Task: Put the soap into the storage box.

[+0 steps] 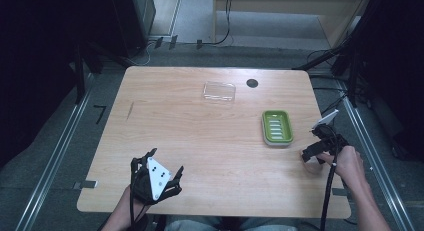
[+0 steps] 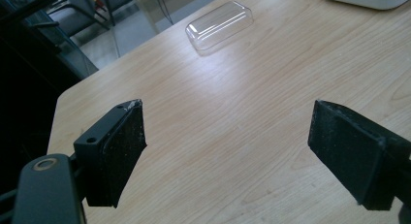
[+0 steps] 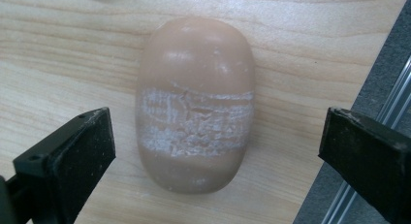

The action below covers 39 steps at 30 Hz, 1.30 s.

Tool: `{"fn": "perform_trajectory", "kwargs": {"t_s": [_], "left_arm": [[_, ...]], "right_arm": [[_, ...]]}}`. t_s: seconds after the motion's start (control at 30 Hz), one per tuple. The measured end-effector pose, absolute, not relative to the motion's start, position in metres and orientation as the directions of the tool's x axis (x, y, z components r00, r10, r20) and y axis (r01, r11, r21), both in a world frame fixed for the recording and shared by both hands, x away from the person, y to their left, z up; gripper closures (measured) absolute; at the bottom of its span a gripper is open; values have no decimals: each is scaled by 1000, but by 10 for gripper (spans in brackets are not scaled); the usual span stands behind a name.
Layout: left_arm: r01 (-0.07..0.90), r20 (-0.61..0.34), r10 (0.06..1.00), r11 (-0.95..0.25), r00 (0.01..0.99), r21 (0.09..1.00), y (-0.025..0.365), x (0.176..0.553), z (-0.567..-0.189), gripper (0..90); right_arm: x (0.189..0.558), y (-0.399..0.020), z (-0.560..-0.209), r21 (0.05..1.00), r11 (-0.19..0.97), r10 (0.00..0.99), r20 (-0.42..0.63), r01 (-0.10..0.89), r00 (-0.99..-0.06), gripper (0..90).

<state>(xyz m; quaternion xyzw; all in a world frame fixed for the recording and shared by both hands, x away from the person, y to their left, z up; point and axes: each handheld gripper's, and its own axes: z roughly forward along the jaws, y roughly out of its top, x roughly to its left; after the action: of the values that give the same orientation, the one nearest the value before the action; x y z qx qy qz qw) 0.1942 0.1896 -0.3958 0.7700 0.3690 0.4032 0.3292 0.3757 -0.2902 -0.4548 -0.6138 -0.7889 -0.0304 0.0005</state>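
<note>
Soap bar (image 3: 195, 105): lying flat on the table (image 1: 210, 141), close to its right edge and just on the near-right side of the soap dish; a whitish scuffed band is crossing its middle.
Right gripper (image 3: 213, 151): hanging straight over the soap bar, jaws standing wide apart, one on either side, neither touching it.
Left gripper (image 2: 228, 151): idling well to the near-left of the soap dish, jaws spread apart with bare wood between them.
Soap dish (image 1: 277, 126): green, ribbed, sitting empty on the right half of the table.
Clear lid (image 1: 219, 91): resting to the far-left of the soap dish, apart from it.
Step in hand: by my reading, the right gripper is lining up to grasp the soap bar.
Next move: probably lowering, closing the jaws across the bar's narrow width, then lifting toward the soap dish; the smooth rounded sides could be slipping under pressure.
View differences: right gripper view is giving the bar's scuffed surface and the jaw clearance; high view is giving the layout around the soap dish; left gripper view is showing the clear lid's domed shape.
</note>
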Motion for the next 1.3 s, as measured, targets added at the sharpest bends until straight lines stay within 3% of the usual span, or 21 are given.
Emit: {"fn": "perform_trajectory", "kwargs": {"t_s": [0.97, 1.3], "left_arm": [[298, 392, 825, -526, 408, 797, 189, 194, -396, 141], [298, 393, 824, -527, 408, 796, 189, 194, -396, 141]], "right_arm": [[380, -284, -476, 22, 261, 964, 33, 965, -262, 15], [380, -280, -479, 24, 262, 965, 9, 965, -263, 118]]}}
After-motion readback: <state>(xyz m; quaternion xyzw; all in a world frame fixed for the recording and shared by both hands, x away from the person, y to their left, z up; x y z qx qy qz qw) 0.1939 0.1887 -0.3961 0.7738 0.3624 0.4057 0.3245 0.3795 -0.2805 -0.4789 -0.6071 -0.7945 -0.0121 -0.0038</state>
